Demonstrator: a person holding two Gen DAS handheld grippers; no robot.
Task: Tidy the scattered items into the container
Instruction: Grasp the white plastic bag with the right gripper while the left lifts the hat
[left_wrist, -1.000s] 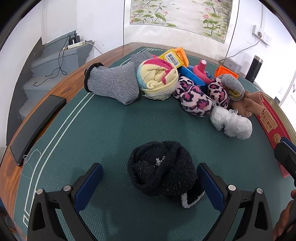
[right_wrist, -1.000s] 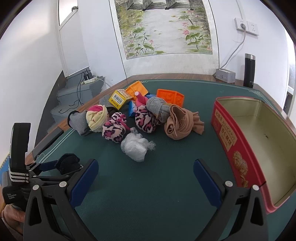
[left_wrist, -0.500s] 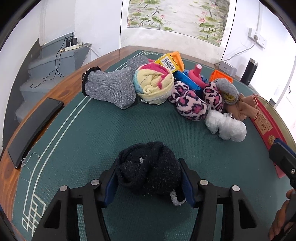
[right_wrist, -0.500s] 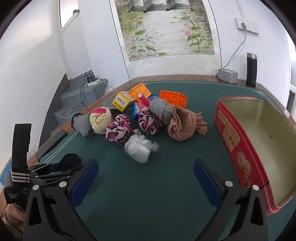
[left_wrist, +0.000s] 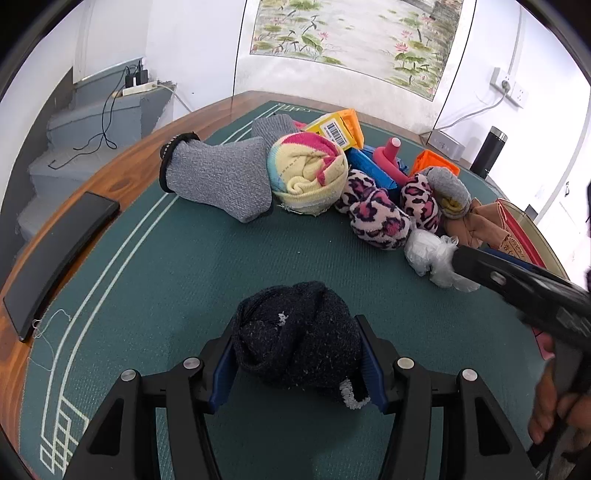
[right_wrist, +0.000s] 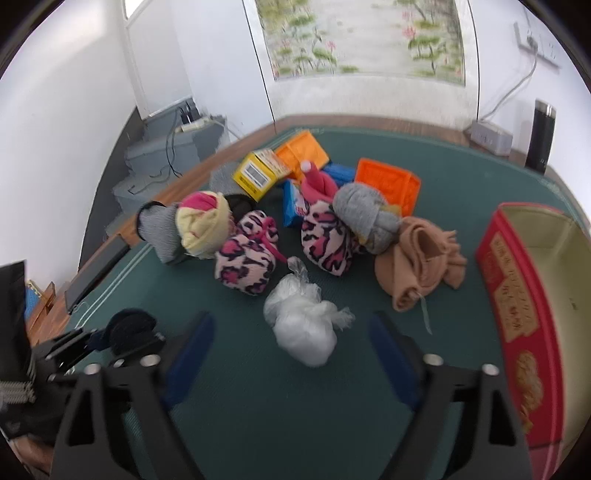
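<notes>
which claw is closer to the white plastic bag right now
Right. The right claw has just been closing with the white plastic bag between its fingers; the left claw grips the black sock off to one side.

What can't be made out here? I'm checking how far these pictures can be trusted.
- Left wrist view: the red tin is mostly hidden behind the right gripper.
- Right wrist view: motion blur smears the lettering on the tin's wall.
- Both views: the underside of the black sock ball in the left gripper.
- Right wrist view: the yellow box label is too small.
</notes>
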